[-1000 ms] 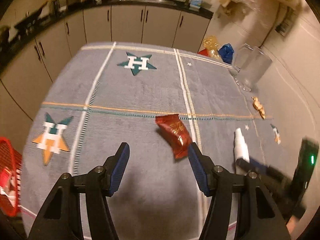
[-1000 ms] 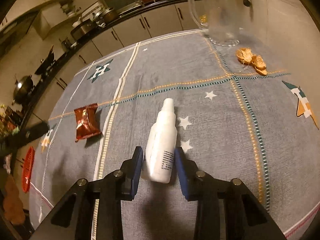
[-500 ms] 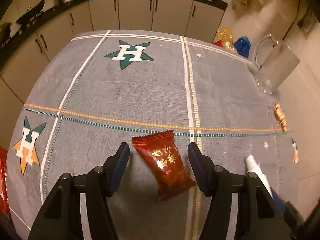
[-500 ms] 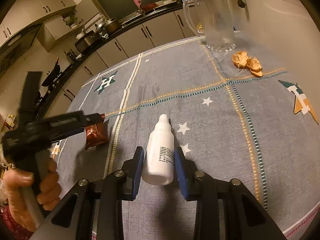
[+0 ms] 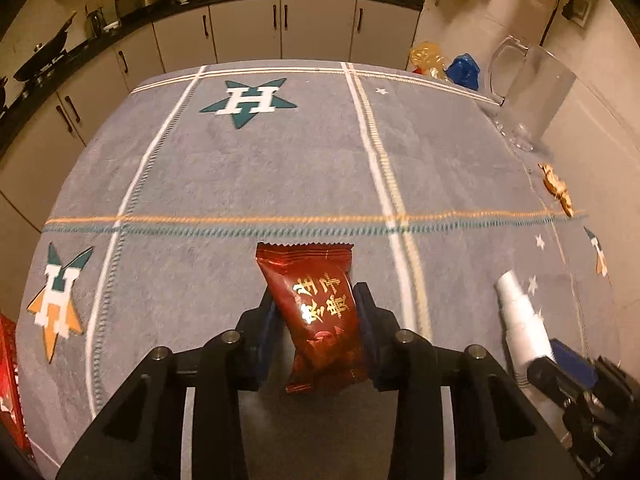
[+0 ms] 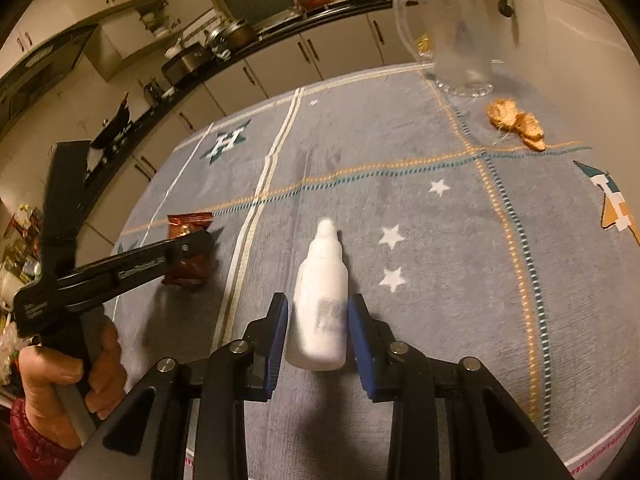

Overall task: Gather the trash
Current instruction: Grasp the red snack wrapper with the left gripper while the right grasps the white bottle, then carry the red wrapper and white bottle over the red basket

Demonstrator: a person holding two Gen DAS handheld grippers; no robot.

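A red snack packet (image 5: 308,276) with gold letters lies on the grey tablecloth (image 5: 240,168). My left gripper (image 5: 316,300) has its jaws closing on the packet, and both blue pads touch its sides. In the right wrist view the same packet (image 6: 188,224) sticks out past the left gripper (image 6: 196,248), which a hand holds. My right gripper (image 6: 318,308) is shut on a white plastic bottle (image 6: 322,280), cap pointing away. The left wrist view shows this bottle (image 5: 520,320) at the lower right.
A glass pitcher (image 6: 460,40) stands at the table's far right corner, with brown crumpled scraps (image 6: 516,124) just in front of it. Yellow and blue bags (image 5: 464,70) lie beyond the far edge. A red basket (image 5: 8,380) sits at the left edge. Kitchen cabinets line the back.
The left gripper came forward and down over the red packet, and its jaws narrowed from wide apart to touching it. The right gripper stayed put, holding the bottle.
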